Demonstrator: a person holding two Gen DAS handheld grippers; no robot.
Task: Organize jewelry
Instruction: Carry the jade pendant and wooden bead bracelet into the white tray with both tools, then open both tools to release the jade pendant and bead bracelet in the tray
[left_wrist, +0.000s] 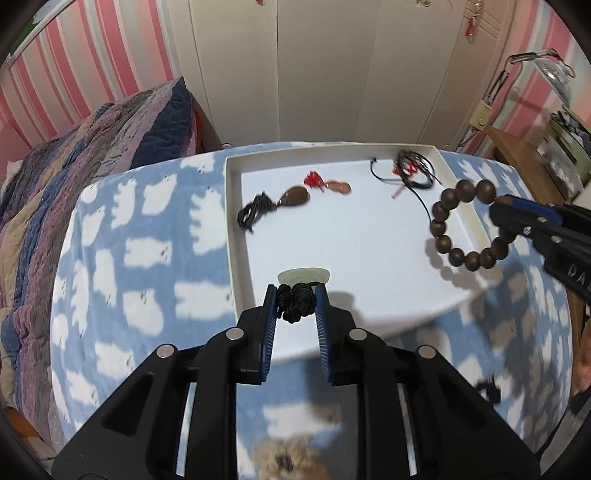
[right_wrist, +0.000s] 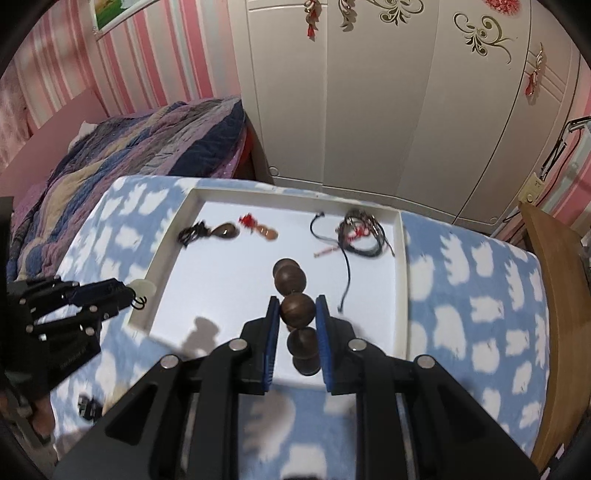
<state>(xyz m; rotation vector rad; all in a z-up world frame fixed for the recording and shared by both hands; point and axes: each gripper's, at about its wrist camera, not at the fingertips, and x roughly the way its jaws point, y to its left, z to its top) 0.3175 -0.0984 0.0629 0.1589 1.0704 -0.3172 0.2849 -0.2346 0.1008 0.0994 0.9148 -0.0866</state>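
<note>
My left gripper (left_wrist: 296, 300) is shut on the knotted black cord (left_wrist: 295, 304) of a pale jade disc pendant (left_wrist: 303, 275), which hangs over the near left rim of the white tray (left_wrist: 233, 225). The right gripper (left_wrist: 496, 211) holds a bracelet of dark brown wooden beads (left_wrist: 443, 242) above the tray's right edge. In the right wrist view the right gripper (right_wrist: 297, 311) is shut on one bead of the bracelet (right_wrist: 290, 277), seen edge-on over the tray (right_wrist: 402, 258). The left gripper (right_wrist: 130, 293) and pale disc (right_wrist: 142, 286) sit at the tray's left rim.
In the tray lie a brown teardrop pendant on black cord (left_wrist: 293, 195), a red-tasselled gourd charm (left_wrist: 334, 185) and a tangle of black cords (left_wrist: 413, 170). The tray rests on a blue cloud-print blanket (left_wrist: 140, 258). A small black object (left_wrist: 489, 391) lies on the blanket. A wooden desk (right_wrist: 554, 295) stands right, a quilted bed (left_wrist: 74, 166) left.
</note>
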